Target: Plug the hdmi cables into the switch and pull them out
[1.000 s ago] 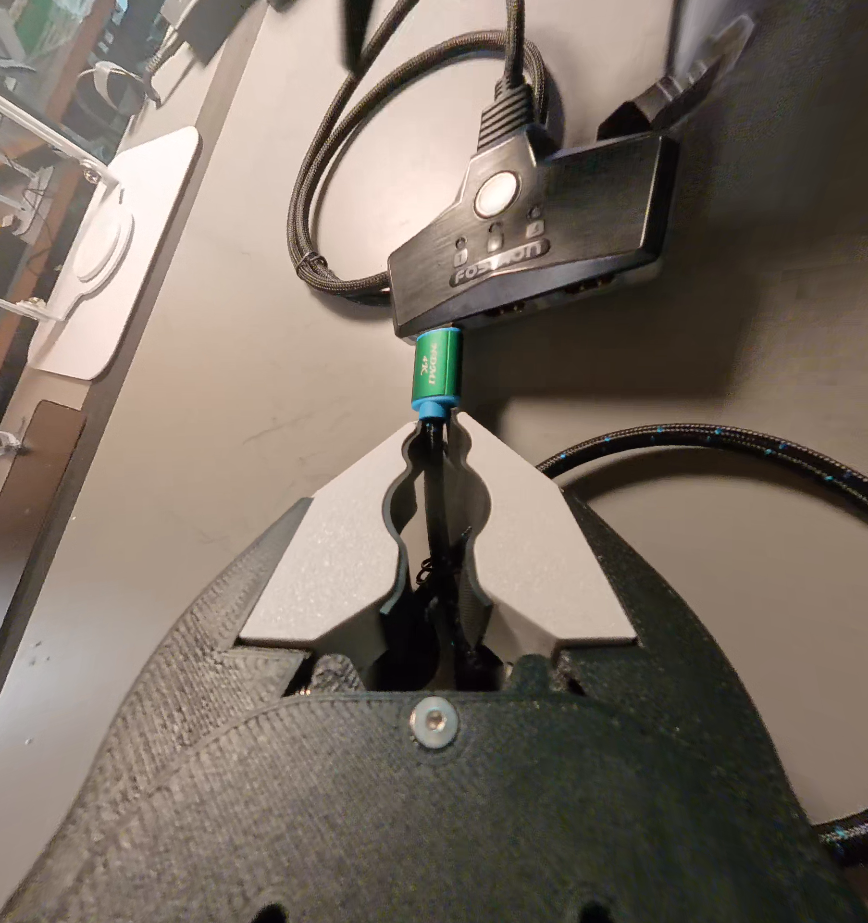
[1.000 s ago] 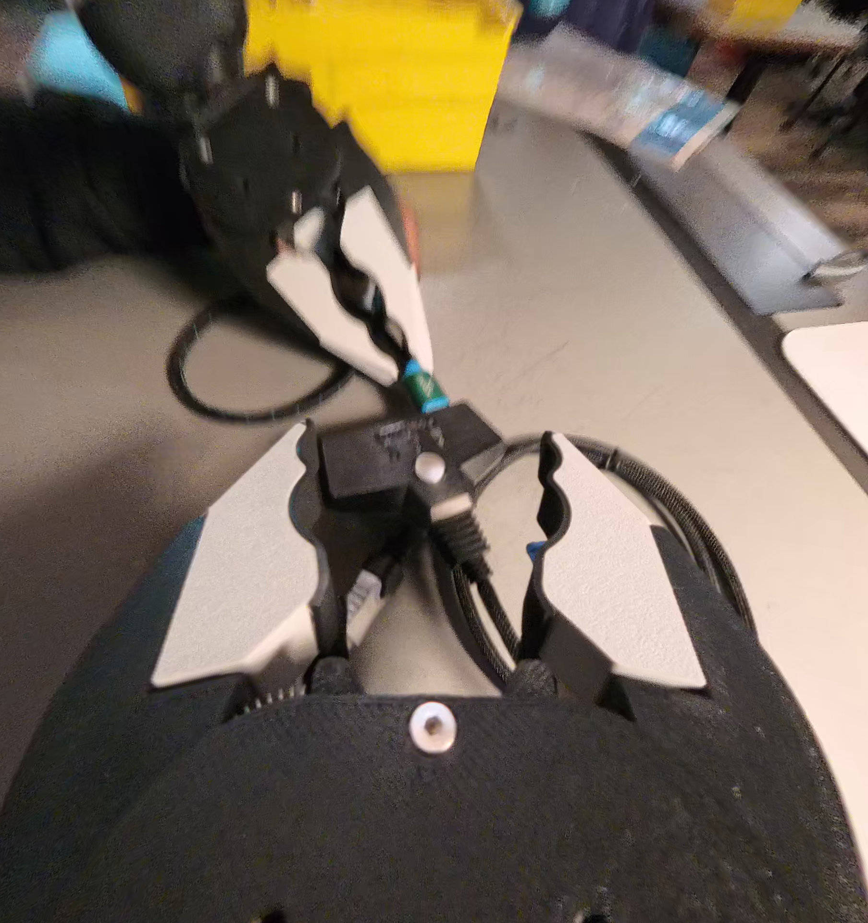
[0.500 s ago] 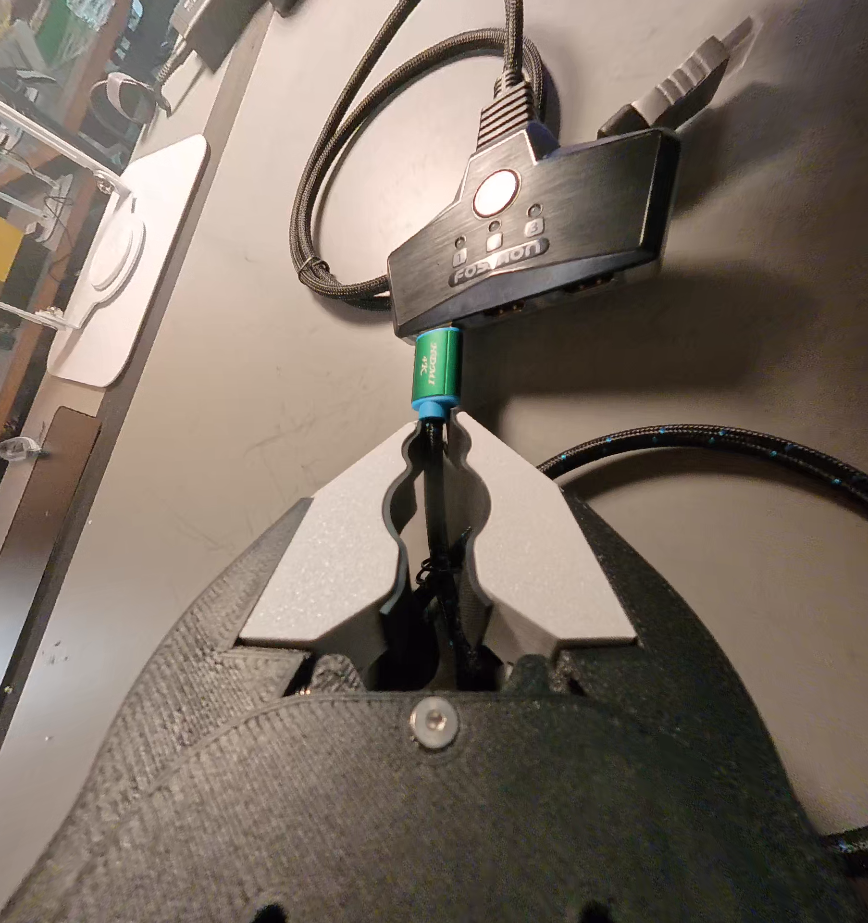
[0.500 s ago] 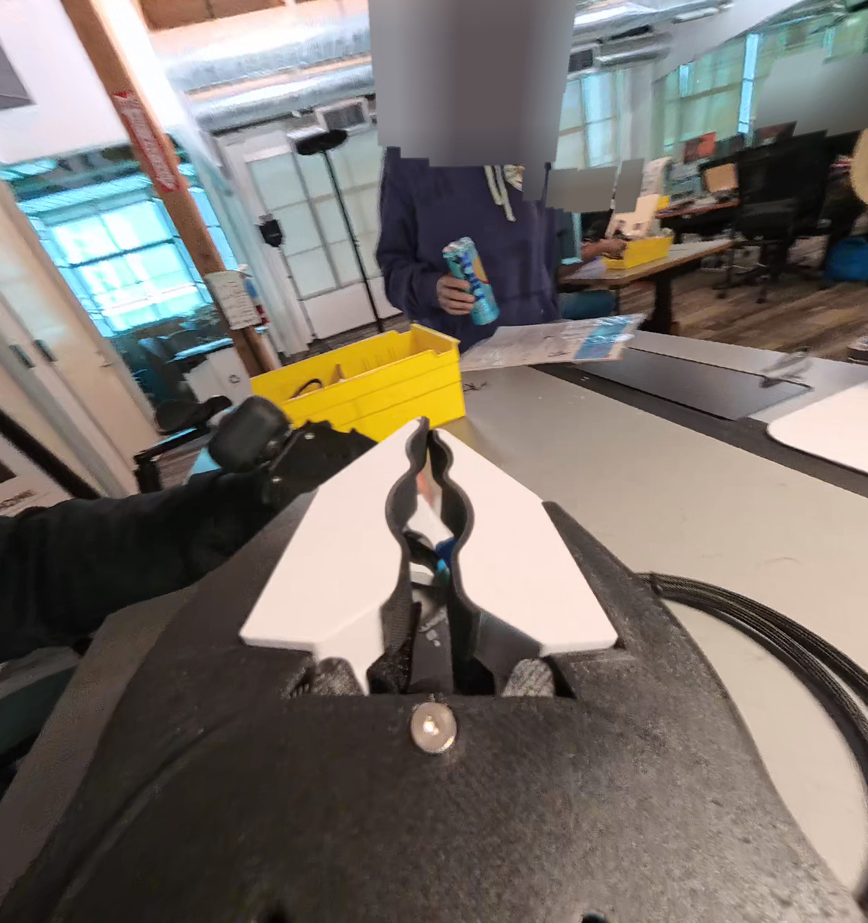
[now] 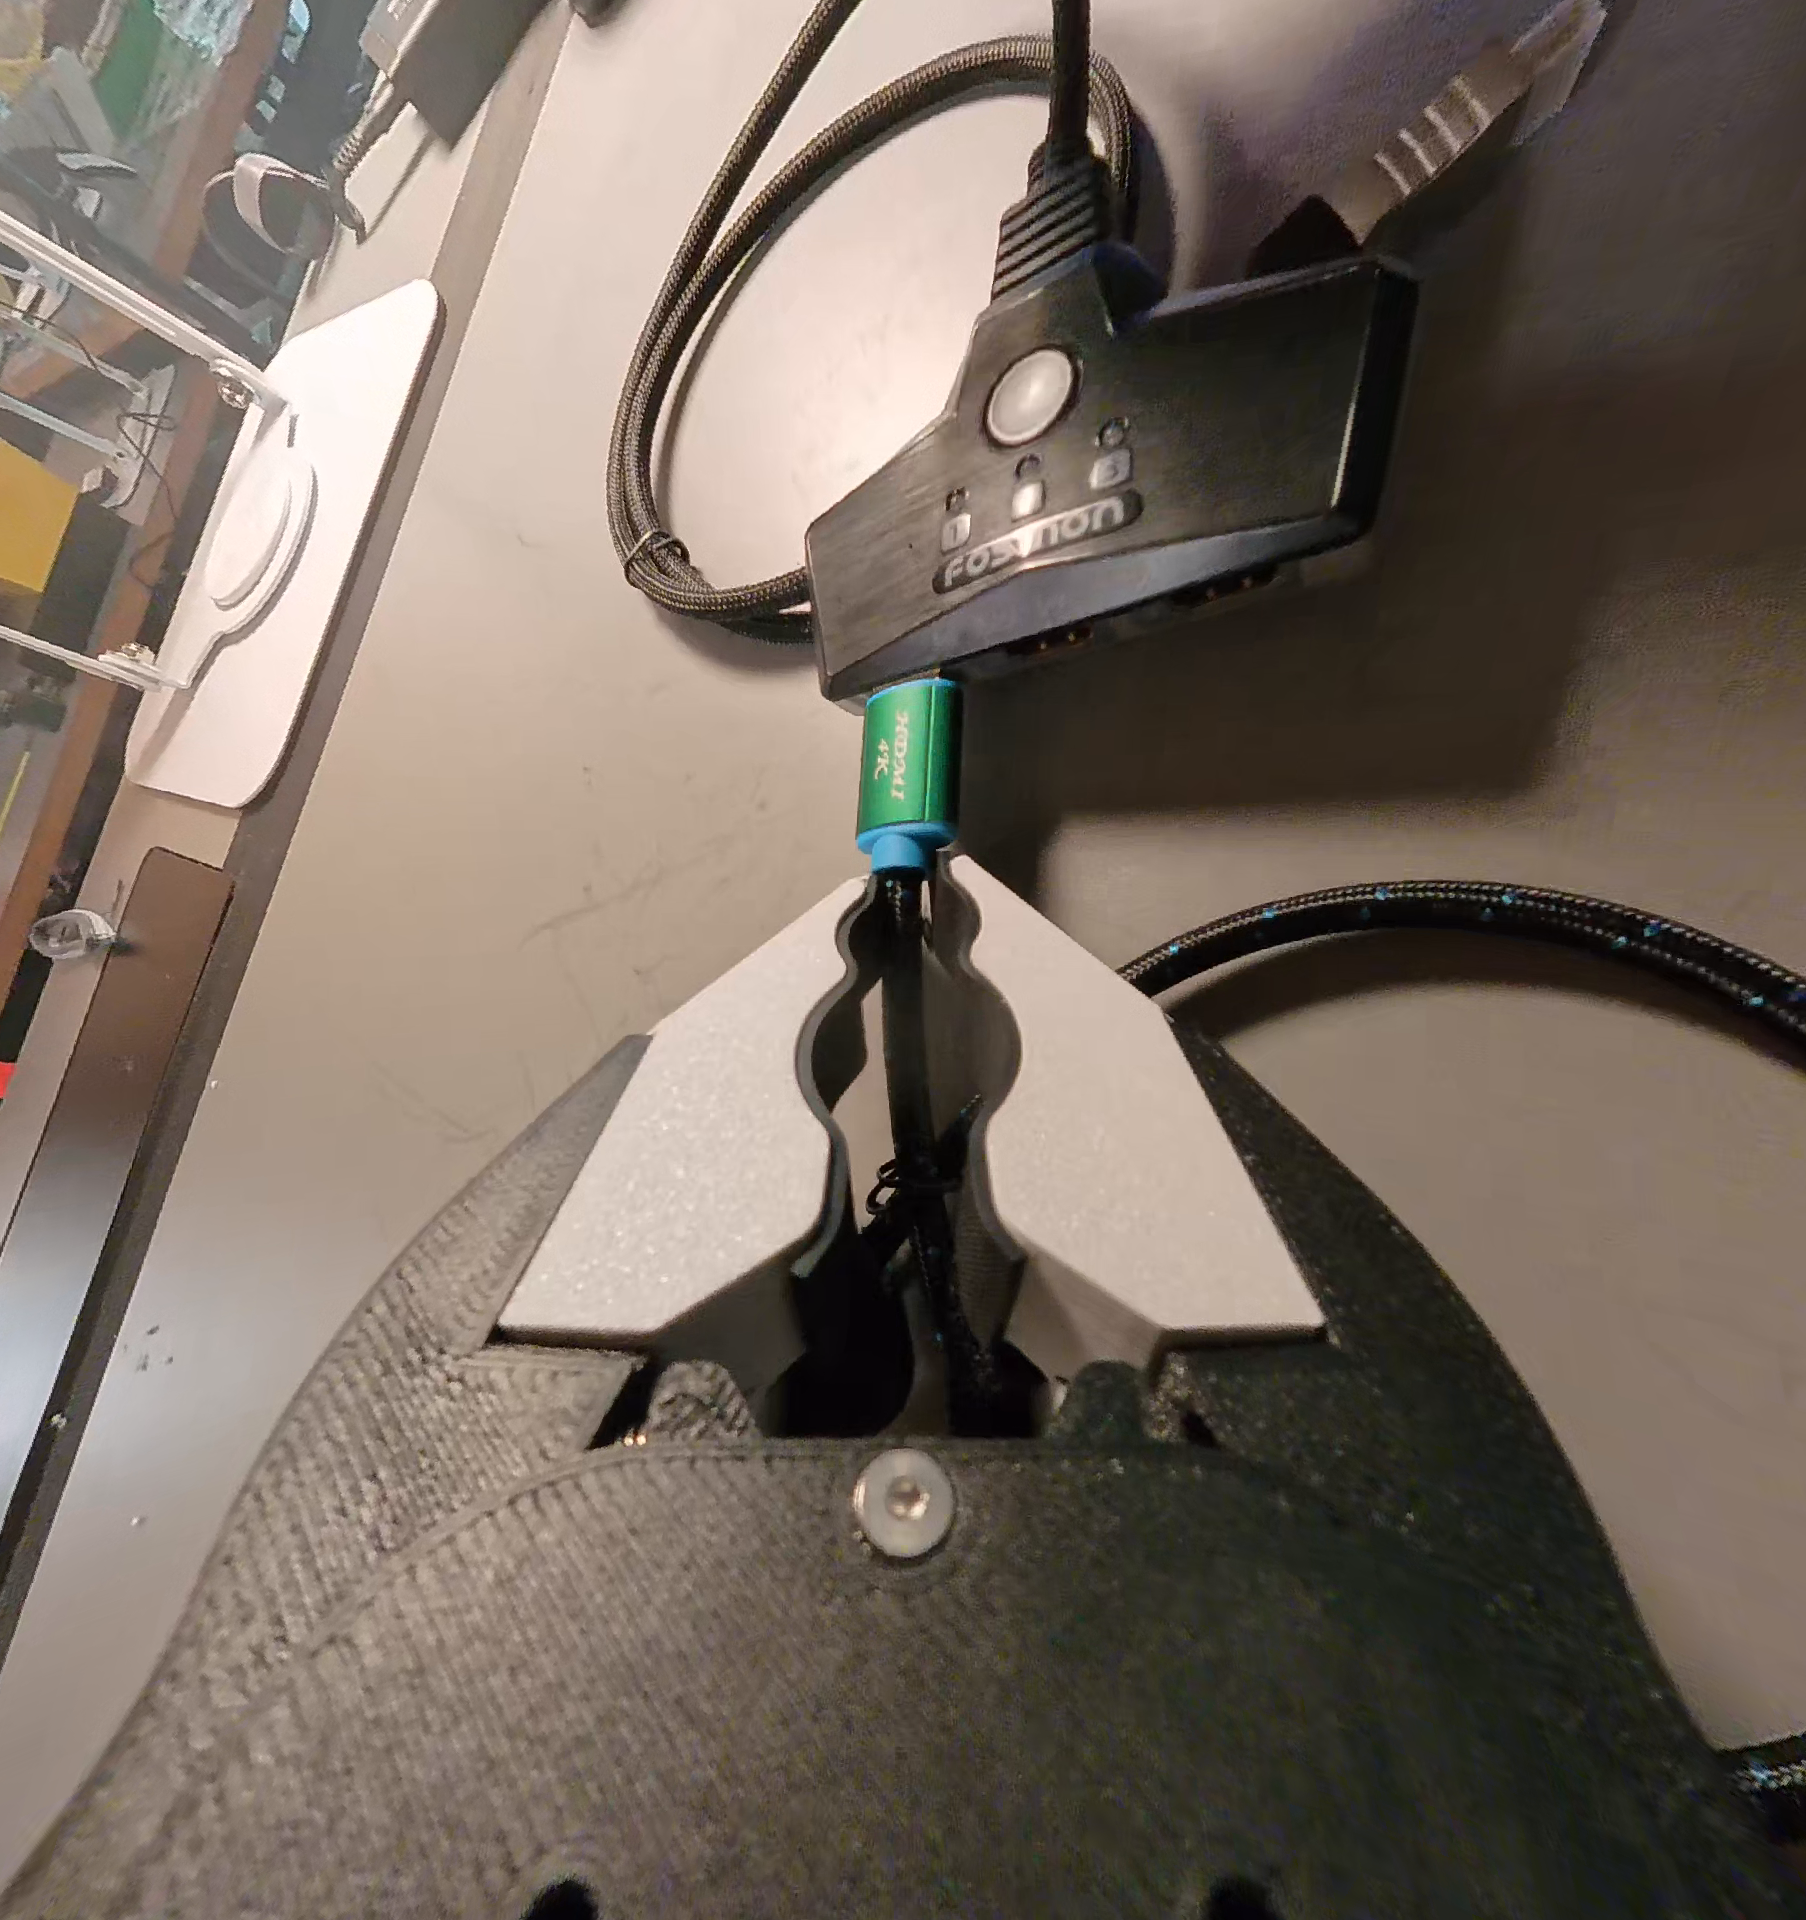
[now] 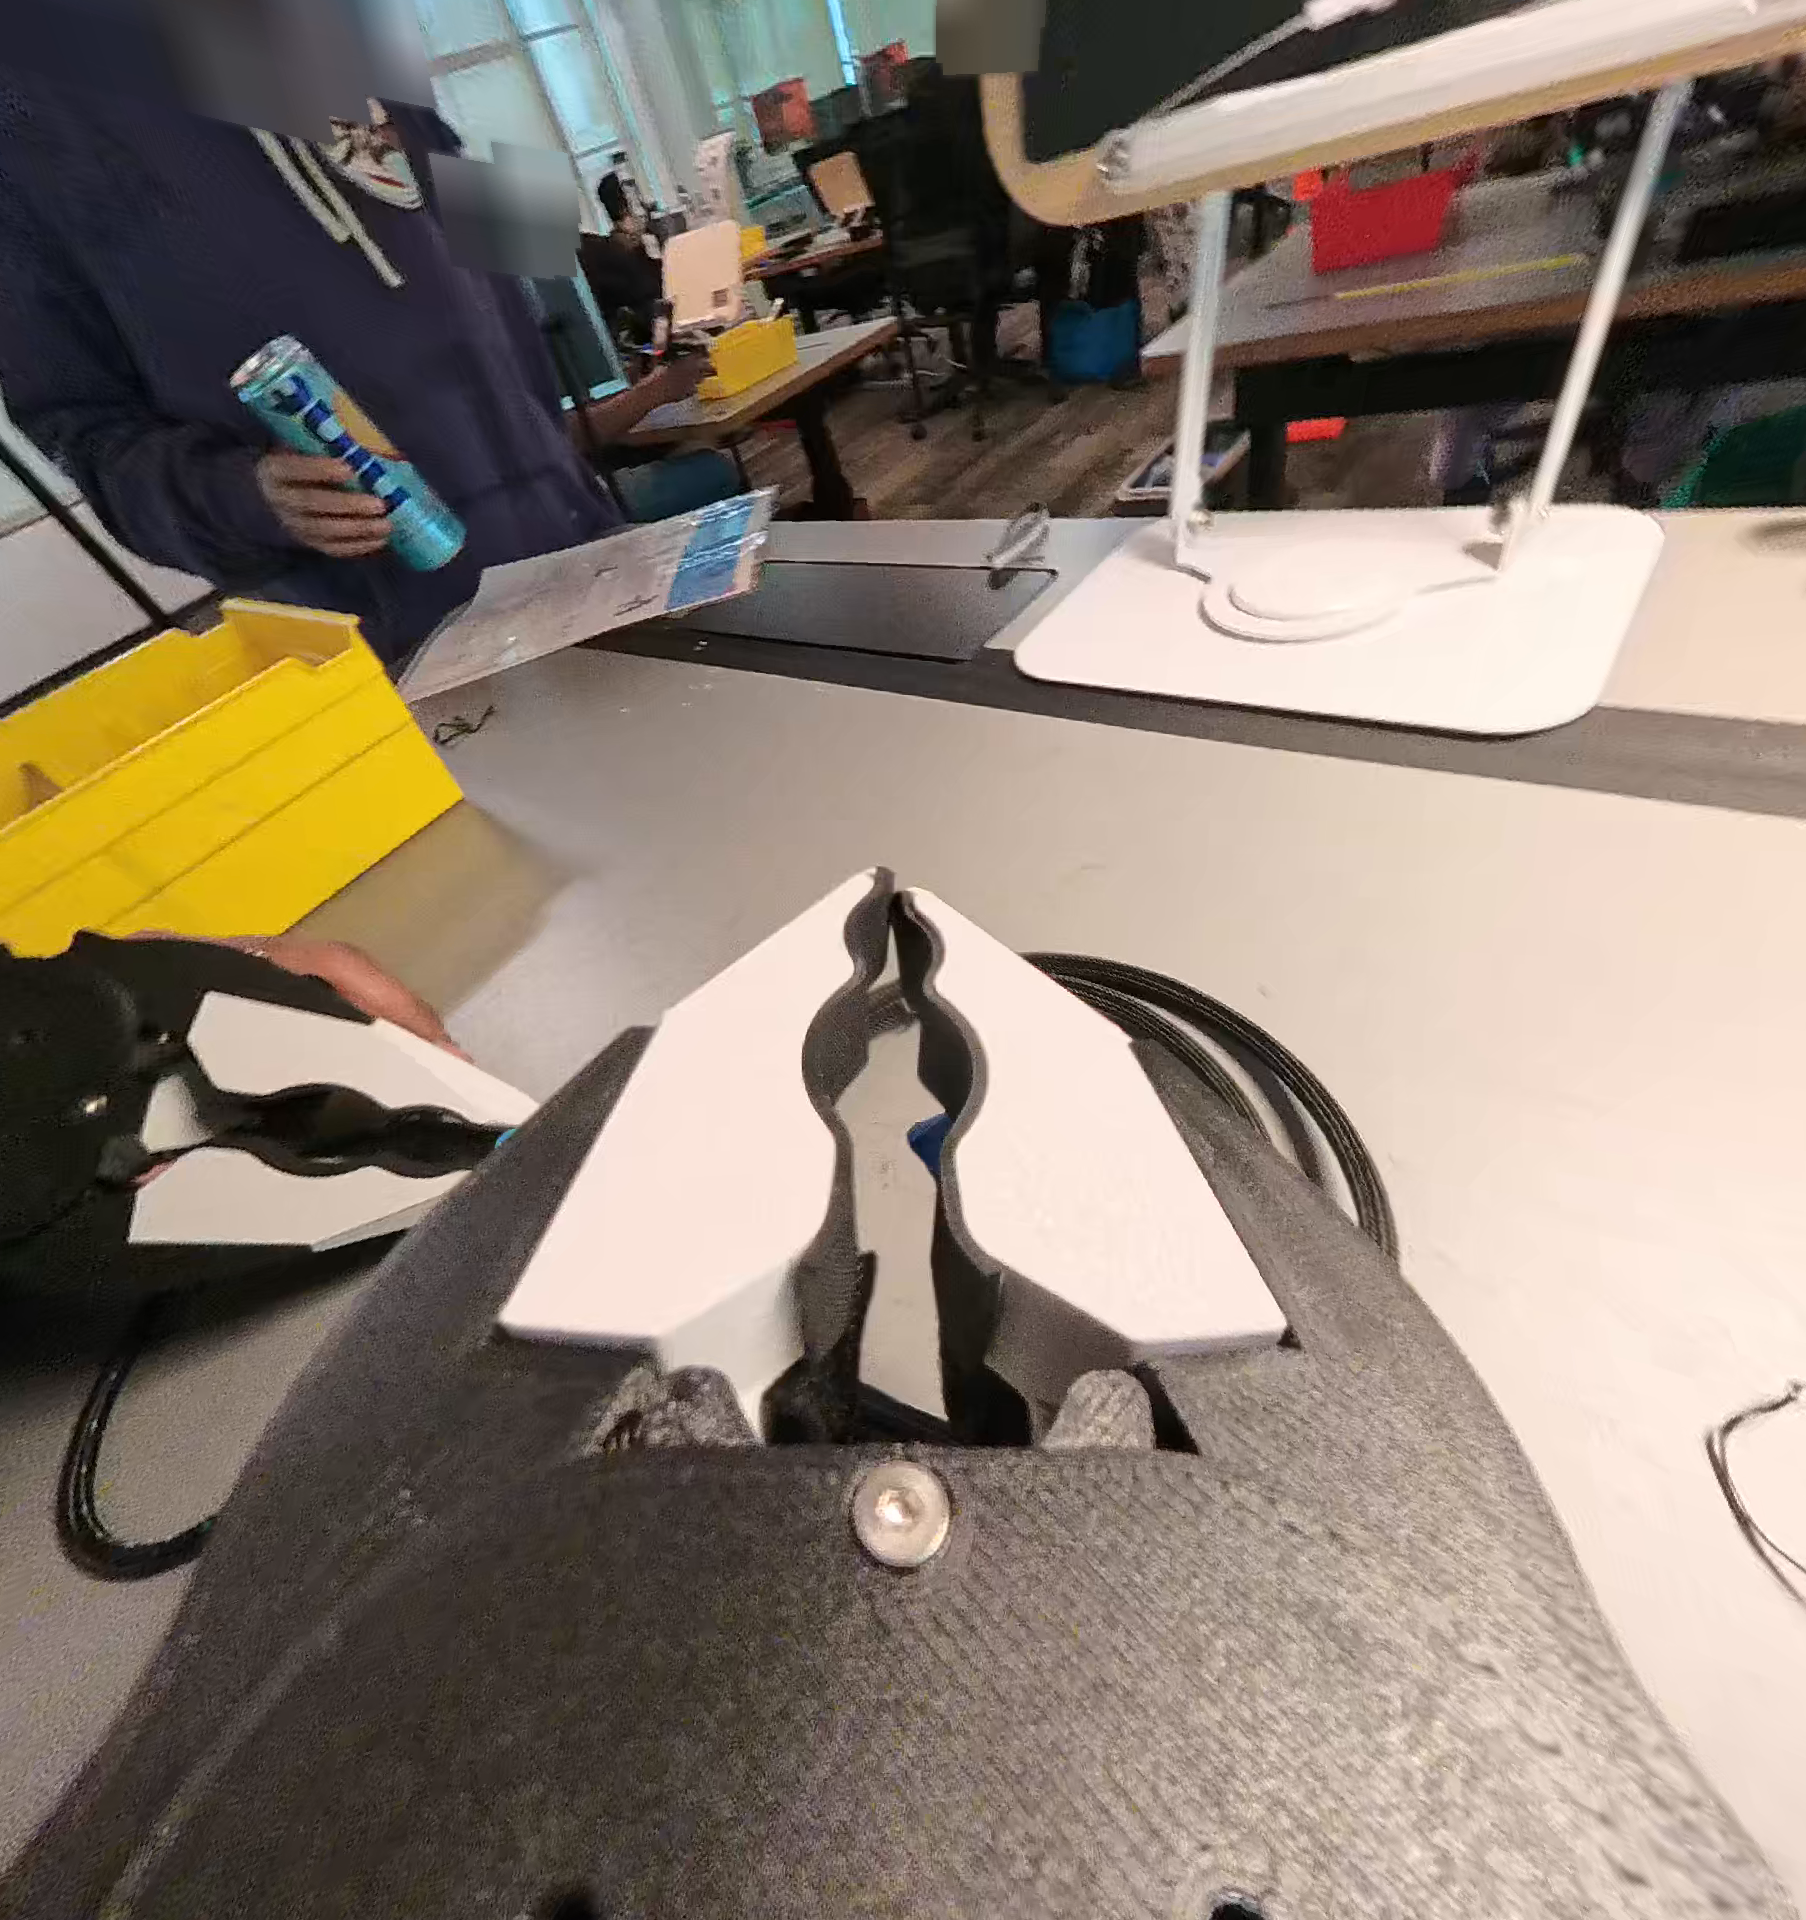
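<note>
The black HDMI switch (image 5: 1086, 499) lies flat on the grey table. A green HDMI plug (image 5: 907, 774) with a blue collar sits in its left port. My left gripper (image 5: 904, 883) is shut on the black braided cable (image 5: 1501, 920) just behind that plug. The other front ports look empty. The switch's own cable (image 5: 691, 312) coils behind it, with a grey ribbed plug (image 5: 1439, 114) beside it. My right gripper (image 6: 891, 883) is shut with nothing between its tips and points level over the table. The left gripper (image 6: 338, 1122) shows to its left. The right gripper's body hides the switch.
A yellow bin (image 6: 182, 769) stands at the back left. A white lamp base (image 6: 1335, 623) and a black pad (image 6: 857, 613) lie at the far edge. A person holding a can (image 6: 348, 457) stands behind the table. A thin wire loop (image 6: 1792, 1507) lies on the right. The grippers' ends are close to 15 cm from one another. My left tips are about 35 cm from the white lamp base (image 6: 1335, 623), my right tips only 30 cm. Seen from the left wrist view (image 5: 305, 488) as well.
My right gripper was open around the switch; it has shut, lifted and swung right. My left gripper still holds the cable with the green plug in the switch.
</note>
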